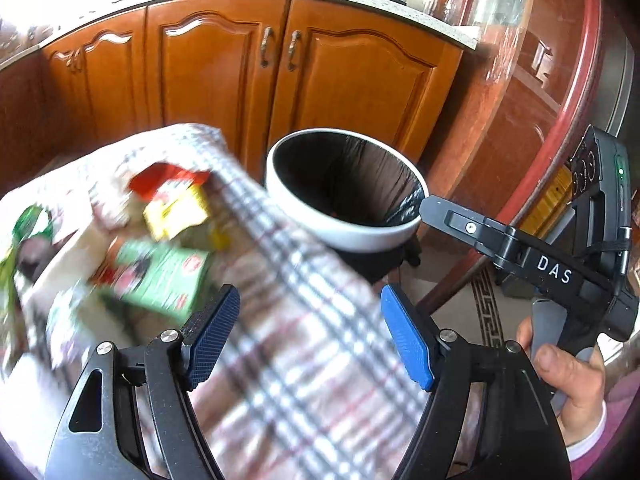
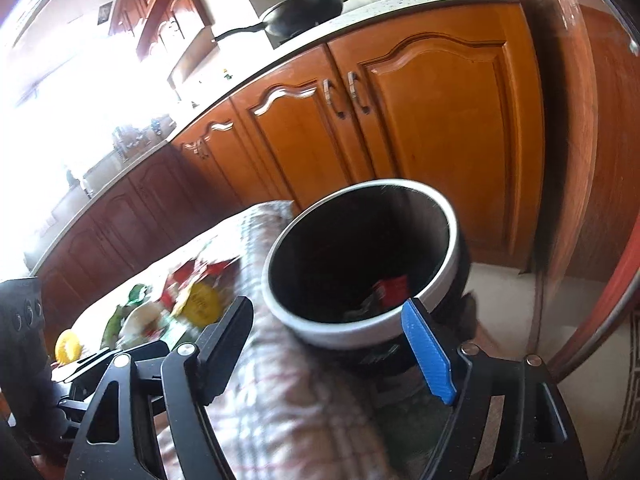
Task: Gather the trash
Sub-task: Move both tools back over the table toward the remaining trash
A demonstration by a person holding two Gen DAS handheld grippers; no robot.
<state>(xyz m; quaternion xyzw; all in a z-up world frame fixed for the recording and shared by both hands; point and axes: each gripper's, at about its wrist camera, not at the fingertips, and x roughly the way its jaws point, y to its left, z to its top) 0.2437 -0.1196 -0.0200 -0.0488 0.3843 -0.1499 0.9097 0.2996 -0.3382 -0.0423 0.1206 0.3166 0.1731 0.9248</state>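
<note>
Left gripper (image 1: 310, 334): I see fingers wide apart over the tablecloth (image 1: 304, 320), gripping nothing.
Right gripper (image 2: 328, 356): I see fingers spread, empty, before the bin (image 2: 320, 330).

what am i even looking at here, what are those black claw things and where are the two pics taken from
They are two hand-held grippers, each carried by a person, with a camera looking along its fingers. One picture comes from the left hand-held gripper, the other from the right hand-held gripper. Both are open and hold nothing. Ahead lies a table with a checked cloth carrying blurred trash: a green packet and a yellow packet. Beside the table stands a white-rimmed bin with a black liner and some trash already inside. Kitchen cabinets are behind.
</note>
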